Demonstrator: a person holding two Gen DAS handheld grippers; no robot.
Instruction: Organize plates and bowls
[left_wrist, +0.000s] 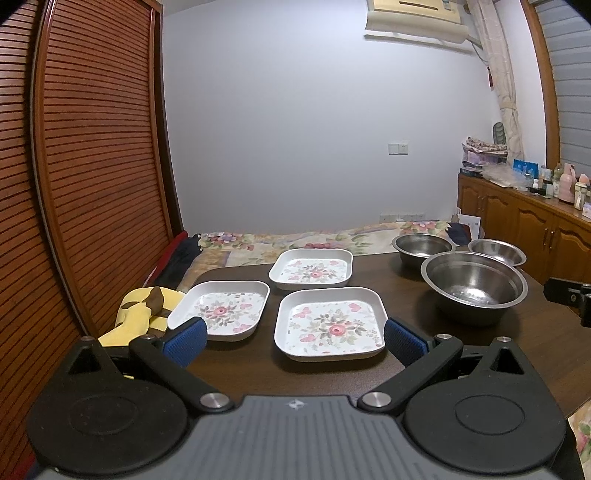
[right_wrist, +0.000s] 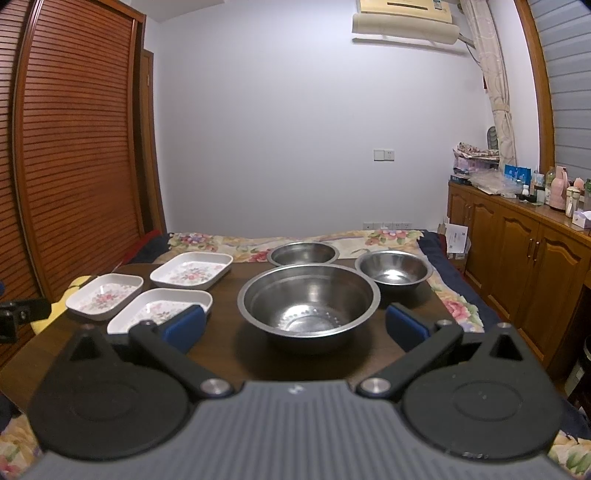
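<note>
Three square white floral plates lie apart on the dark wooden table (left_wrist: 388, 273): a near plate (left_wrist: 330, 324), a left plate (left_wrist: 221, 309) and a far plate (left_wrist: 312, 268). To their right stand three steel bowls: a large bowl (right_wrist: 308, 301), a far bowl (right_wrist: 303, 254) and a smaller right bowl (right_wrist: 393, 271). My left gripper (left_wrist: 293, 341) hangs open just in front of the near plate, its blue pads (left_wrist: 184, 339) wide apart. In front of the large bowl my right gripper (right_wrist: 295, 326) is open too and holds nothing.
A bed with a floral cover (right_wrist: 369, 236) runs behind the table. A yellow cloth (left_wrist: 138, 314) lies off the table's left edge. Slatted wooden doors (left_wrist: 92, 166) stand at the left, a wooden cabinet (right_wrist: 524, 251) with bottles at the right.
</note>
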